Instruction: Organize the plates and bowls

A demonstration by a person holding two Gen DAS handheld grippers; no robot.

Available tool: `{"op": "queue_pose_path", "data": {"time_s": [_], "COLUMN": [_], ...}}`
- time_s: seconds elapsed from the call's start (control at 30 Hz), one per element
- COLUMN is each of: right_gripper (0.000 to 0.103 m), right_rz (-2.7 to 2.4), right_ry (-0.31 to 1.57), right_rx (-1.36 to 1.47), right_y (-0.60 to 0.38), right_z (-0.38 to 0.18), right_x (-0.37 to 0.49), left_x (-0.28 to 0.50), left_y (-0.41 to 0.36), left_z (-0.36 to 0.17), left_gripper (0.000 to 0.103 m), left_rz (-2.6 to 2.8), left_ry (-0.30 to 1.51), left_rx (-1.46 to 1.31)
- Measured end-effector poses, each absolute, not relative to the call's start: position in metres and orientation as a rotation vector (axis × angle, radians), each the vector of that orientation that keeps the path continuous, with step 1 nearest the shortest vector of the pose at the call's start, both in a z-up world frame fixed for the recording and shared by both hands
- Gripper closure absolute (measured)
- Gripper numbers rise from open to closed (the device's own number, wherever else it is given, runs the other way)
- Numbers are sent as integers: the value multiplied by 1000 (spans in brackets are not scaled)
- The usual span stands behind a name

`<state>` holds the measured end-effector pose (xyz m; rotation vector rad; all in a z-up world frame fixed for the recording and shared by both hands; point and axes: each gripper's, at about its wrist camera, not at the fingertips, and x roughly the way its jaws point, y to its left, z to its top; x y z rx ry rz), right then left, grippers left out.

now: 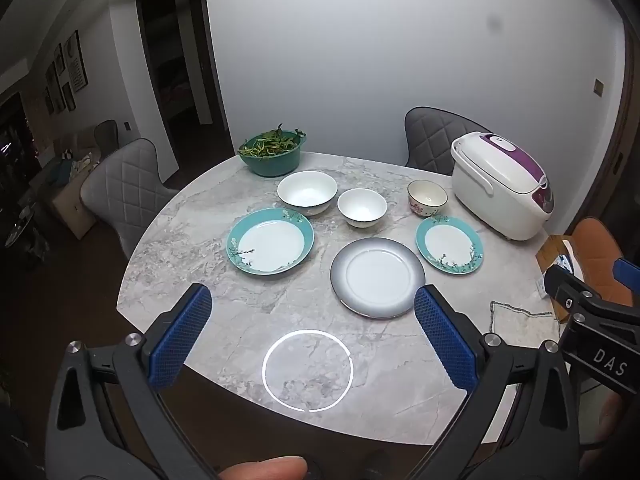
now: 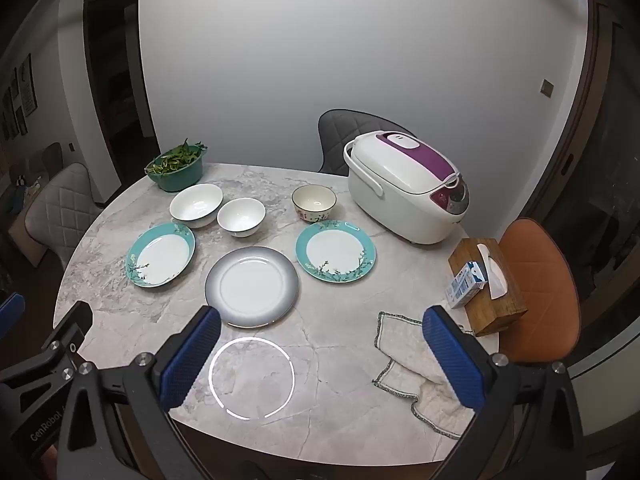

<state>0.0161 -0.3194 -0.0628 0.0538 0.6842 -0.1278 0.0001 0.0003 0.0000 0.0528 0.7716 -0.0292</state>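
Taking the grey-rimmed plate (image 2: 252,286) as landmark: the marble table (image 2: 328,360) on its near side lies bare, an easy way in. To its near right a crumpled cloth (image 2: 412,368) lies in the way. Left and right stand teal-rimmed plates (image 2: 161,255) (image 2: 336,251), apart from it. Behind it three bowls (image 2: 241,217) form a row; a rice cooker (image 2: 404,188) blocks the far right.

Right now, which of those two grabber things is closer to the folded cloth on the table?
Right. The right gripper hangs open just above the cloth, one finger over it. The left gripper hangs open further left, near the grey-rimmed plate.
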Motion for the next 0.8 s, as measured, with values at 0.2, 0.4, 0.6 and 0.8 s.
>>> {"op": "queue_pose_path", "data": {"time_s": [0.2, 0.4, 0.6, 0.8], "right_gripper": [0, 0, 0, 0], "right_rz": [-131, -129, -130, -130], "right_ry": [691, 693, 694, 694], "right_rx": [49, 48, 47, 47], "right_y": [-320, -320, -321, -321], "right_z": [-63, -62, -62, -62], "right_x": [17, 18, 19, 20], "left_x": [0, -1, 3, 1], "left_y": [1, 2, 0, 1], "left_z": [0, 1, -4, -7], "left_gripper": [0, 0, 0, 0], "left_rz": [-21, -23, -23, -24], "left_ry": [769, 767, 771, 772], "left_rx": [62, 64, 61, 62]}}
